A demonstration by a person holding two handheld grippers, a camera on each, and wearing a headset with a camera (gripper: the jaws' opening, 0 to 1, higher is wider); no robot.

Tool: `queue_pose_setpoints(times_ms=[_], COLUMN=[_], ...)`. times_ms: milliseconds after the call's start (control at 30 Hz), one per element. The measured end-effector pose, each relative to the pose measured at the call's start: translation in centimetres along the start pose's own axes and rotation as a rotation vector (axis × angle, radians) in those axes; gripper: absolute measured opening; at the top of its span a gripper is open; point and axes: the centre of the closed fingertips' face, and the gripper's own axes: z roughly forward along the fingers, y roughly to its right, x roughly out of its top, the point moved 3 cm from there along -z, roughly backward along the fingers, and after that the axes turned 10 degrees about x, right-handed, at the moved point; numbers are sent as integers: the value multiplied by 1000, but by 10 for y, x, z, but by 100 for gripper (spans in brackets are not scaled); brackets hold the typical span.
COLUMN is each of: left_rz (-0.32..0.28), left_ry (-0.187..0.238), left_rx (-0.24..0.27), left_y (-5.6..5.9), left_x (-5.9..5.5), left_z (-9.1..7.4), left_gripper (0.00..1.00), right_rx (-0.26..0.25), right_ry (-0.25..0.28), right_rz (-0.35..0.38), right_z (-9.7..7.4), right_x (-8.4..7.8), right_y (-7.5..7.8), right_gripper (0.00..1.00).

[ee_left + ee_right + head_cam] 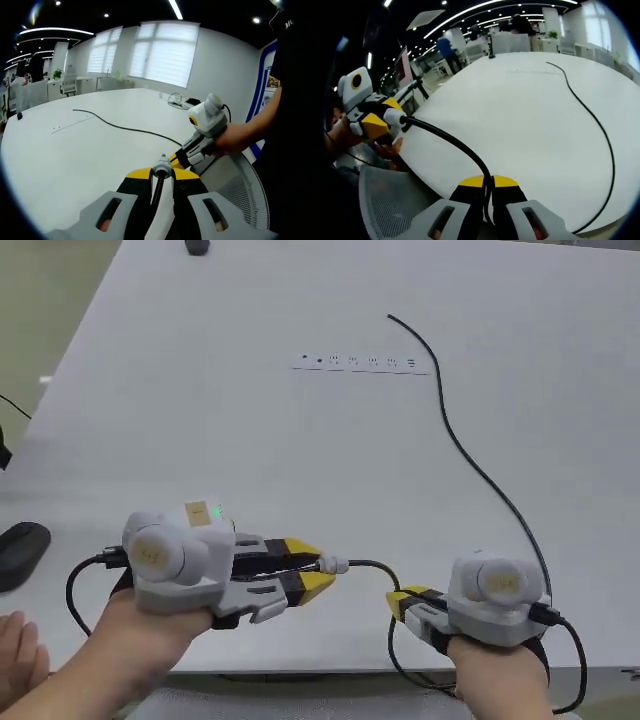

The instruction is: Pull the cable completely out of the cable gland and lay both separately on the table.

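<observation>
A small grey-white cable gland (334, 565) is pinched between the yellow tips of my left gripper (316, 574), just above the table's near edge. A black cable (372, 566) leaves the gland and arcs right to my right gripper (396, 602), which is shut on it. In the left gripper view the gland (161, 166) sticks up between the jaws of the left gripper (160, 175), with the right gripper (181, 156) just beyond. In the right gripper view the right gripper (487, 183) clamps the cable (451, 141), which curves to the gland (395, 118).
A long black cable run (470, 458) crosses the white table (250, 440) from the far middle toward my right hand. A row of sockets (365, 362) is set in the tabletop. A dark object (20, 550) lies at the left edge. A mesh chair (385, 200) stands below.
</observation>
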Motion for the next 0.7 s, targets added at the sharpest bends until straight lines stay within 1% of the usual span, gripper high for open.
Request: queue_pose_setpoints(times_ms=[33,100,200,233,267,300,367,567,633,667,700], left_rz=[-1,-3,-5,-6,-9,-9,-14,-10,-19,-21,-13], left_ry=[0,0,1,4,5,6,9,11,12,11,9], left_rx=[0,1,0,1,1,2,5,10,11,11,14], left_y=[0,0,1,1,0,0,-2,-3,-3,-3,-4], left_x=[0,0,0,1,2,2,3,4,4,4,4], left_z=[0,0,1,1,1,1,0,0,0,0,0], left_gripper=[15,15,15,15,15,15,15,15,15,15,15], right_rx=[-5,5,12,16,17,23,39,54,48,48,49], right_ry=[1,12,17,27,22,21,36,29,23,20,25], right_rz=[10,42,55,41,31,25,21,-48,-78,-85,-99], right_z=[0,0,2,2,2,2,2,-1,-2,-3,-6], right_x=[0,0,1,2,2,2,3,6,7,8,11], right_y=[3,3,3,2,2,1,-2,-7,-9,-10,-14], right_gripper=[0,0,0,0,0,0,0,1,4,7,9])
